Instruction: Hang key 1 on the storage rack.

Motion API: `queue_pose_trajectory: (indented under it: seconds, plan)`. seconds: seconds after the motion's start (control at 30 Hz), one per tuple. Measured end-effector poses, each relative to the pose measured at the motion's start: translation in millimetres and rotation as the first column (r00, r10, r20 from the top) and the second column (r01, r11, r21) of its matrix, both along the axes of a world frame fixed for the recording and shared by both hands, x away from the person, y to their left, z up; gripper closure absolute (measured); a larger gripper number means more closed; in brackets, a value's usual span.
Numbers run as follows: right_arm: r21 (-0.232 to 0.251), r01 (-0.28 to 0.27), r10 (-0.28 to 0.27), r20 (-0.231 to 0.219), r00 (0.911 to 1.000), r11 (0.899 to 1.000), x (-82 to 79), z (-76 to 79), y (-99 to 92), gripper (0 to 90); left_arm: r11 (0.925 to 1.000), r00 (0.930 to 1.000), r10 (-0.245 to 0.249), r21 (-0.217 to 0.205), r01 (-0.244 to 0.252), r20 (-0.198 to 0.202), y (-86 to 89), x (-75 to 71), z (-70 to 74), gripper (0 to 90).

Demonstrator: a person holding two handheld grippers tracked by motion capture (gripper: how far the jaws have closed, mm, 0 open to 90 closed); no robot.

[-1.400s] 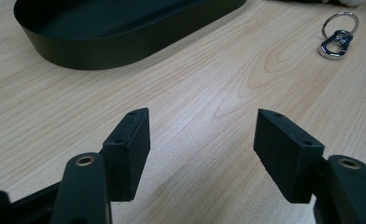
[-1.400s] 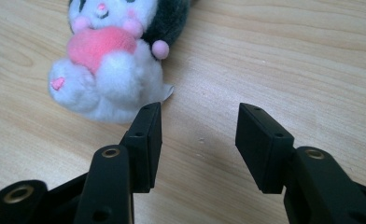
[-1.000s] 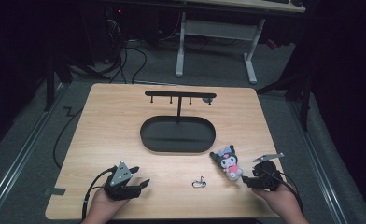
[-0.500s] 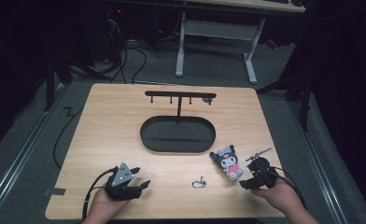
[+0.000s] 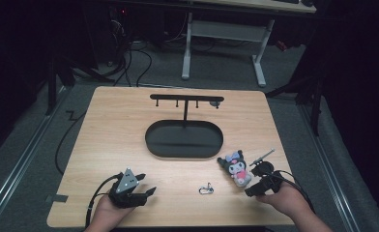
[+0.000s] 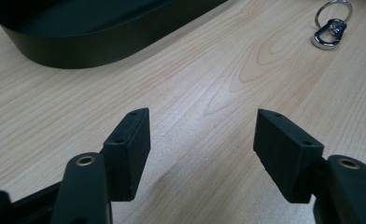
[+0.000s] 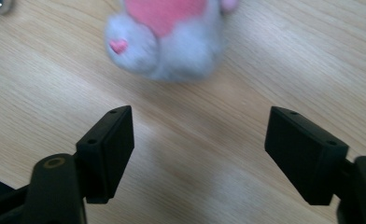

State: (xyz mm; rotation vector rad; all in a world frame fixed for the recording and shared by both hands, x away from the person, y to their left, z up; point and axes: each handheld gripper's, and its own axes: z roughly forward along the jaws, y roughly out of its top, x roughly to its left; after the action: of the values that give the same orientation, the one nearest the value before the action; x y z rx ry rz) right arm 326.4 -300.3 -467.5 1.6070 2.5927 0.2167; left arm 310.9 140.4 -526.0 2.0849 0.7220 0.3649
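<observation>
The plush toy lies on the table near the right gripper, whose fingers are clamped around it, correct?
Not quite. The plush toy does lie on the table near the right gripper, but the right gripper view shows the fingers spread open with only bare wood between them.

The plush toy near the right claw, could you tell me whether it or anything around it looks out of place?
The plush toy lies tipped over on the table, beside the black tray rather than in it. The metal clip lies loose too, and no item hangs from the rack. Nothing looks damaged or spilled.
</observation>
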Motion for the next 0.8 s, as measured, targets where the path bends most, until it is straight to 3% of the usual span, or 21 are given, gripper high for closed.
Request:
queue_pose_trajectory:
  seconds: [0.23, 0.57, 0.8]
  plan:
    - [-0.003, -0.02, 0.02, -0.002, 0.9998, 1.0, 13.2, -0.9, 18.0, 18.5, 1.0, 1.0, -0.003, 0.006, 0.003, 0.0, -0.9, 0.3, -1.1, 37.2]
    - [-0.027, 0.009, -0.009, -0.008, 0.9999, 1.0, 34.5, -18.0, 31.2, 18.1, 1.0, 1.0, -0.002, -0.002, 0.002, 0.003, 0.5, 1.0, -0.7, 37.2]
    - [-0.006, 0.007, -0.007, -0.011, 0.9999, 1.0, 36.4, -23.4, 32.1, 34.0, 1.0, 1.0, -0.005, -0.001, 0.005, 0.005, 0.5, 0.9, -0.2, 37.2]
